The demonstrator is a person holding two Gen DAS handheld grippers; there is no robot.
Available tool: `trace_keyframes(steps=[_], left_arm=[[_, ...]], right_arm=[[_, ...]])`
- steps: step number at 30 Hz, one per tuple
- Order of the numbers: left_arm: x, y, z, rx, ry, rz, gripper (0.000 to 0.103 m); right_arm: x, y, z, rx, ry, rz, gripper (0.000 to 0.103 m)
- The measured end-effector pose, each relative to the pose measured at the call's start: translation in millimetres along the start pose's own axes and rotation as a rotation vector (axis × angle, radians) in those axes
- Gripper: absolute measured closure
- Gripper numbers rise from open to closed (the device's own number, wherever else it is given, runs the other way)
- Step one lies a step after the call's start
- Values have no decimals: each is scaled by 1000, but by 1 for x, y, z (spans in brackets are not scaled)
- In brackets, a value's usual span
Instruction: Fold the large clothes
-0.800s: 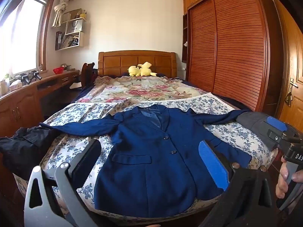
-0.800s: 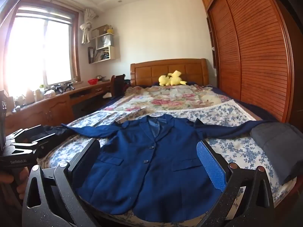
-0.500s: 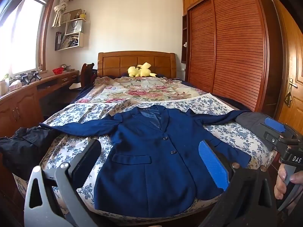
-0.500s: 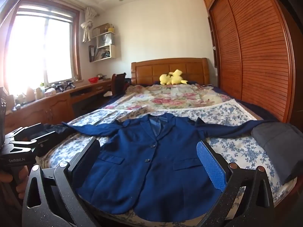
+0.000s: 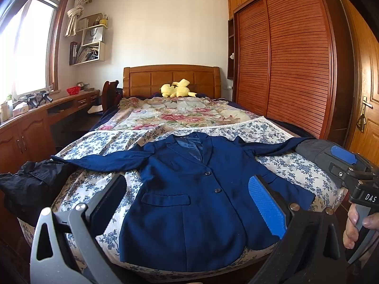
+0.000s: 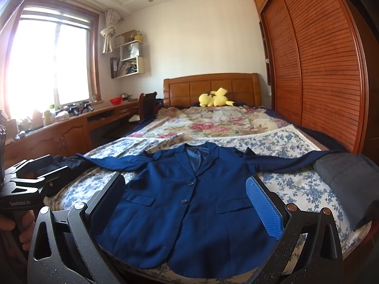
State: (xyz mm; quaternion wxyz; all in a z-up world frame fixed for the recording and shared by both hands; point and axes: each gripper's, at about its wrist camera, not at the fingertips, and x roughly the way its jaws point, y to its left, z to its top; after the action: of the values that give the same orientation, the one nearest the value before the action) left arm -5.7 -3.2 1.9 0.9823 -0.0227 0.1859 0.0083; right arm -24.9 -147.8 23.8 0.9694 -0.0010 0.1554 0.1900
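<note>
A navy blue blazer (image 5: 196, 201) (image 6: 189, 203) lies face up and buttoned at the foot of the bed, with both sleeves spread out sideways. My left gripper (image 5: 187, 198) hovers open before its hem, nothing between its fingers. My right gripper (image 6: 184, 198) also stands open in front of the hem, holding nothing. The right gripper (image 5: 355, 172) shows at the right edge of the left wrist view, held by a hand (image 5: 355, 227). The left gripper (image 6: 26, 184) shows at the left edge of the right wrist view.
The bed (image 5: 99, 146) carries a blue-flowered sheet and a floral quilt (image 5: 180, 113), with a yellow plush toy (image 5: 176, 88) by the headboard. A black garment (image 5: 30, 184) lies at the left corner, a grey garment (image 6: 350, 182) at the right. A desk (image 6: 71, 127) runs left, a wardrobe (image 5: 291, 71) right.
</note>
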Motion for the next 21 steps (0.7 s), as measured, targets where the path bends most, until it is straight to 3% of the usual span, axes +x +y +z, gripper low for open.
trace_keyframes(steps=[21], left_arm=[[-9, -7, 6, 0, -15, 4, 0]], right_arm=[[0, 0, 2, 2, -6, 2, 0]])
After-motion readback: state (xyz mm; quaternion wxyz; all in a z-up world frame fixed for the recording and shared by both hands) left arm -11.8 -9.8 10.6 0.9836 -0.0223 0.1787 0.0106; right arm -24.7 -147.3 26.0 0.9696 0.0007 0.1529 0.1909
